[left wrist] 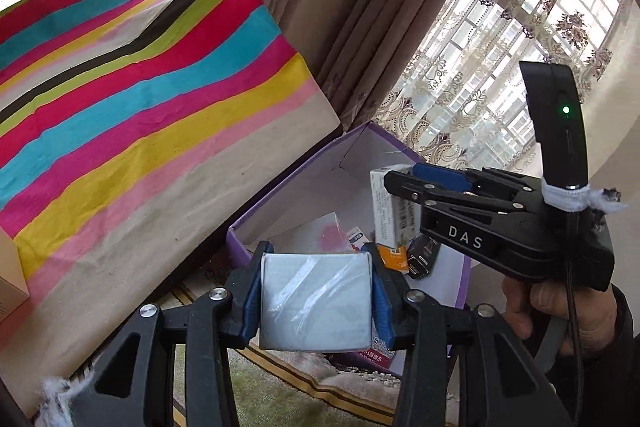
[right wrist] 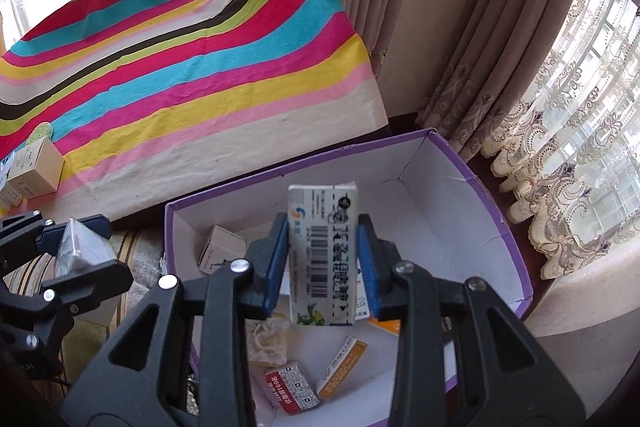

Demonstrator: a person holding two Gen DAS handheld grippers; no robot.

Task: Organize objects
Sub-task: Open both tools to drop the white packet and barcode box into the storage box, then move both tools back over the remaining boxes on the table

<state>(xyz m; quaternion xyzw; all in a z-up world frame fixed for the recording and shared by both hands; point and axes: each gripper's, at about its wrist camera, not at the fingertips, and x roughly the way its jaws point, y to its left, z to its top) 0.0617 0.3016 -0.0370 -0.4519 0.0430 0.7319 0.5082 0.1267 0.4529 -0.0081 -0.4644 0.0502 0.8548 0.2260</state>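
My right gripper [right wrist: 323, 267] hangs directly over the open purple box [right wrist: 516, 267], clamped on a white medicine carton [right wrist: 322, 259] whose long axis runs along the fingers, pointing down into the box. So this hand is the nearer one. My left gripper [left wrist: 316, 301] grasps a plastic-wrapped grey packet [left wrist: 314, 301] just short of the box's near wall, beside the striped cloth [left wrist: 140, 107].
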